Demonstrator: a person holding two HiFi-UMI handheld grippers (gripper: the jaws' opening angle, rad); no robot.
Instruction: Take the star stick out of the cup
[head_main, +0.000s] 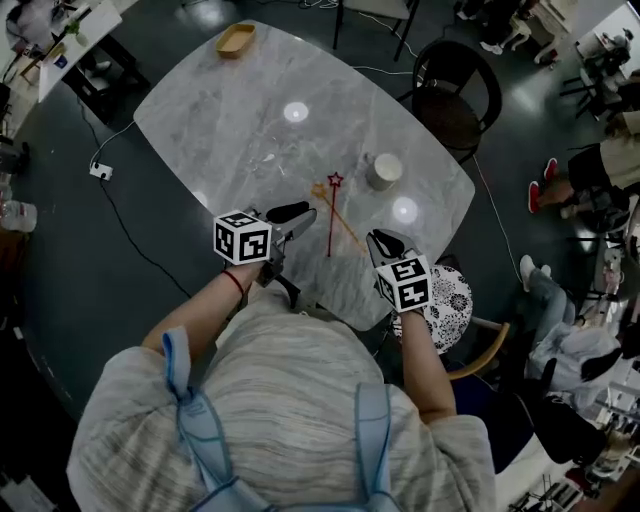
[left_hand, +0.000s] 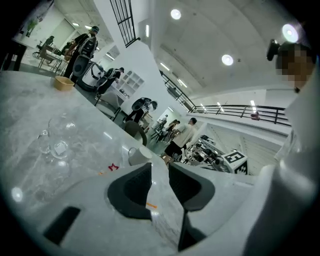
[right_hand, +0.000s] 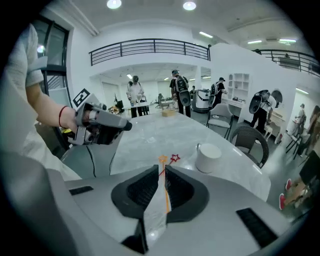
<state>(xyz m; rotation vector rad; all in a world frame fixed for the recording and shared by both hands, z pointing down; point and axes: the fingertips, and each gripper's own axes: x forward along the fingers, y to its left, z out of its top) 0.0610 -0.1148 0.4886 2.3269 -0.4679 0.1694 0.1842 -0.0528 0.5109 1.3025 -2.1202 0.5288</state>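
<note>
**Sticks already out, main risk is knocking them about**

Risk, as a judgement:
- Both star sticks lie flat on the table (head_main: 250, 110) near its near edge, in the space between the two grippers. A careless sweep of either gripper could roll a stick off that edge.
- The red star stick (head_main: 330, 240) and the orange star stick (head_main: 352, 234) seem to cross close to their star ends. Nudging one would likely drag the other along.
- The cup (head_main: 383, 171) stands upright just beyond the stars, toward the right edge. A fresh reach from the right side could tip it, since it looks light and empty.
- The sticks are thin and lie flat, so a regrasp could slip or pinch both at once.

Fingers:
- The left gripper (left_hand: 160, 172) has its jaws apart with nothing between them, only table showing through the gap.
- The right gripper (right_hand: 162, 172) has its jaws set at a narrow gap. The orange stick is seen through that gap but looks to be lying on the table beyond, not pinched.

Count:
- Star sticks: two, one red and one orange, both out of the cup.
- Cup: one.
- Tray (head_main: 237, 40): one, at the far edge, nothing seen in it.
- Grippers: two.
</note>
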